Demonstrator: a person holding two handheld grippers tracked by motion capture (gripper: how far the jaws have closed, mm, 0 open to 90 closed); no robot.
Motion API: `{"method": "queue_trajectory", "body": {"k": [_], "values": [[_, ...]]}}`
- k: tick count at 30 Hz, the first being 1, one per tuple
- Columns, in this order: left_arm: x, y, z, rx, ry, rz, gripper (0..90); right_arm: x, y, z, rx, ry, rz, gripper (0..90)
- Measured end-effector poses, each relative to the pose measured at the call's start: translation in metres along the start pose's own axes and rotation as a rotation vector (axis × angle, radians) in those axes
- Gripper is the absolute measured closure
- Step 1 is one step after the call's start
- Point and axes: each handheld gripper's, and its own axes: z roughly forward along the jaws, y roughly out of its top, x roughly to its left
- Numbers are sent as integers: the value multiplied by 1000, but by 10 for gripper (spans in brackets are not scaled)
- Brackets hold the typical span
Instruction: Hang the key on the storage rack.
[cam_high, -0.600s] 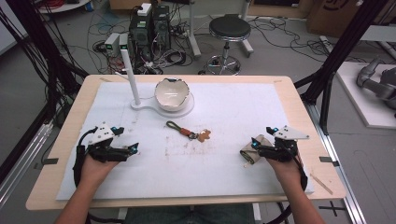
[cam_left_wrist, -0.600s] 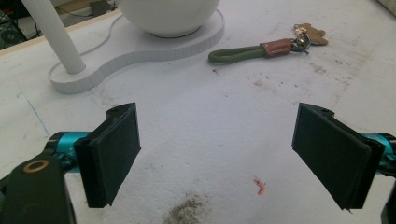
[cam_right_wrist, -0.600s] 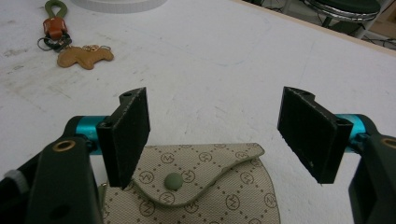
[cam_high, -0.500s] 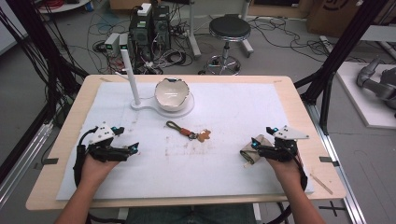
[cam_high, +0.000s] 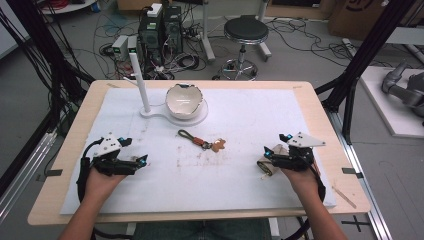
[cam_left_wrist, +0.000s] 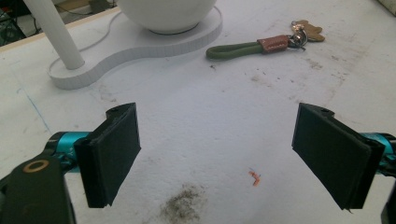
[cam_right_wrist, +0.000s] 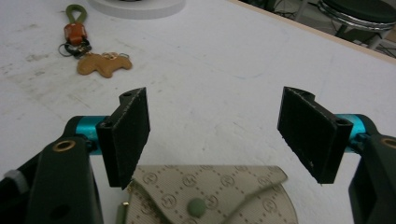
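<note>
I am holding my left tongs (cam_high: 141, 161) wide apart near the surface's (cam_high: 250, 120) near-left corner, nothing between the pads. My right tongs (cam_high: 265, 152) are standing equally wide near the near-right corner, hovering over the patterned beige pouch (cam_right_wrist: 210, 198), which is lying flat beneath them, ungripped. The keyring (cam_high: 202, 141) with its green strap is lying mid-surface, in front of the white bowl (cam_high: 184, 100) on its stand (cam_high: 150, 112). Against the earlier frames, nothing is differing: tongs, pouch and keyring are staying where they were.
</note>
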Motion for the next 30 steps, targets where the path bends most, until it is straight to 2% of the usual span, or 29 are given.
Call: {"method": "queue_trajectory", "body": {"k": [3, 9, 13, 20, 30], "values": [[0, -1, -3, -3, 6, -4, 150, 4, 6, 4, 2, 21, -15, 258], [-1, -3, -11, -2, 16, 3, 150, 16, 26, 22, 36, 101, -60, 253], [0, -6, -16, -6, 25, -1, 150, 26, 40, 35, 27, 144, -80, 253], [1, -11, -27, -7, 44, -12, 150, 43, 63, 61, 36, 202, -117, 253], [2, -17, -39, -4, 67, -25, 150, 72, 87, 102, 73, 266, -170, 252]]}}
